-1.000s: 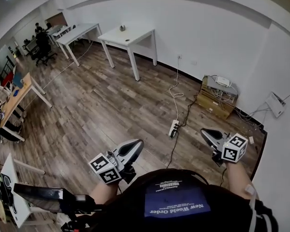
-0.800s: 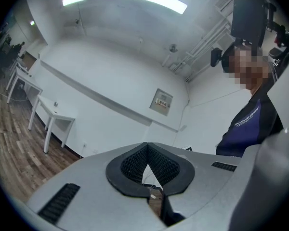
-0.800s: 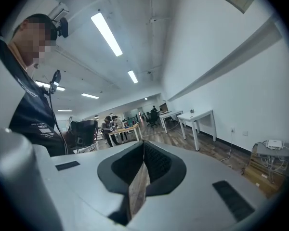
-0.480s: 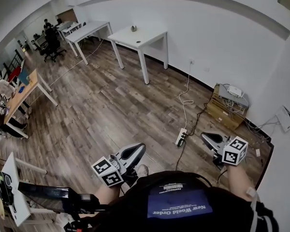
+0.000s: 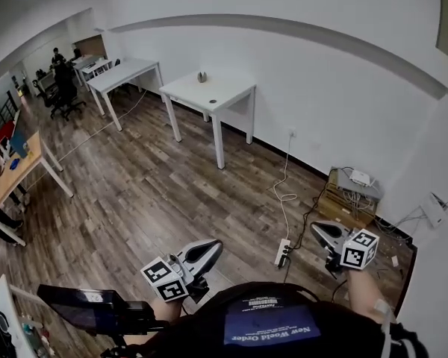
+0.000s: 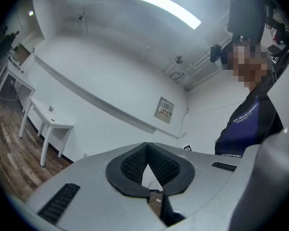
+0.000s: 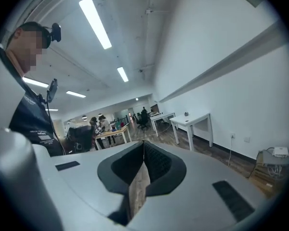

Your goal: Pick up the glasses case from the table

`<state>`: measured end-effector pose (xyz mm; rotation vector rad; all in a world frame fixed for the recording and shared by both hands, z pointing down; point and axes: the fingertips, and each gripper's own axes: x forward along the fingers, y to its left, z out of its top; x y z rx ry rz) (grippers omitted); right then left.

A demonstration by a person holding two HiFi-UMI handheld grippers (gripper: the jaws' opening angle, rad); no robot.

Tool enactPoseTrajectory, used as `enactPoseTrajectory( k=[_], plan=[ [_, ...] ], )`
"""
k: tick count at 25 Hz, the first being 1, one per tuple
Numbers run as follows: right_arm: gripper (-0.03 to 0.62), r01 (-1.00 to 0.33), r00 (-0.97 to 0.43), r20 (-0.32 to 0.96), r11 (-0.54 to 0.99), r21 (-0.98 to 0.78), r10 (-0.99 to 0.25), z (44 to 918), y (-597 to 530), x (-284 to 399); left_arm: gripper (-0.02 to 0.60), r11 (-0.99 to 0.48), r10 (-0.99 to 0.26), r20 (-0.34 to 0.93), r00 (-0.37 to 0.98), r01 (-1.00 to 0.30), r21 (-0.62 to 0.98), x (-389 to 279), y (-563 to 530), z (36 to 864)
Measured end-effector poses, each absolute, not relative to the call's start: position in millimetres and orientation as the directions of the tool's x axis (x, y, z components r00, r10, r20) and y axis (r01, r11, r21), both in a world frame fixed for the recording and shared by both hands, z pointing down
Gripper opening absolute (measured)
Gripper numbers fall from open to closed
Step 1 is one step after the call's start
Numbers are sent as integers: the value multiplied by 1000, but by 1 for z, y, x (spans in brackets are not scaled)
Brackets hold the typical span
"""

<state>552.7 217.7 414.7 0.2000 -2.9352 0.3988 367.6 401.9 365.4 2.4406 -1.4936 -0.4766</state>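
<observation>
A white table [image 5: 222,94] stands against the far wall. On it are a small dark flat thing [image 5: 212,101] and a small upright item [image 5: 201,76], both too small to identify. The same table [image 6: 52,124] appears at the left of the left gripper view, and this table [image 7: 198,121] also shows right of centre in the right gripper view. My left gripper [image 5: 209,249] [image 6: 147,146] and right gripper [image 5: 319,230] [image 7: 143,144] are held out in front of the person's body, well short of the table. Both are shut with nothing between the pads.
A power strip [image 5: 282,252] and its cable [image 5: 285,177] lie on the wooden floor ahead. A wooden crate with a router [image 5: 349,191] sits by the right wall. More white tables [image 5: 123,73], office chairs and people are far left. A black device [image 5: 89,309] juts out at lower left.
The person has walked across the floor with both grippers; the power strip and crate have slid nearer and lower in the head view. Both grippers stay shut and empty.
</observation>
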Motion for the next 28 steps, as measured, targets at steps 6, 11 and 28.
enactPoseTrajectory(
  k=[6, 11, 28],
  plan=[
    [2, -124, -971, 230, 965, -229, -70, 433, 218, 455, 2, -445, -894, -148, 422, -808, 386, 273, 384, 384],
    [2, -133, -962, 265, 959, -249, -65, 441, 187, 423, 2, -434, -900, -151, 410, -801, 412, 238, 358, 389],
    [2, 179, -962, 157, 952, -248, 222, 430, -65, 319, 2, -217, -975, -127, 181, -901, 377, 208, 142, 366]
  ],
)
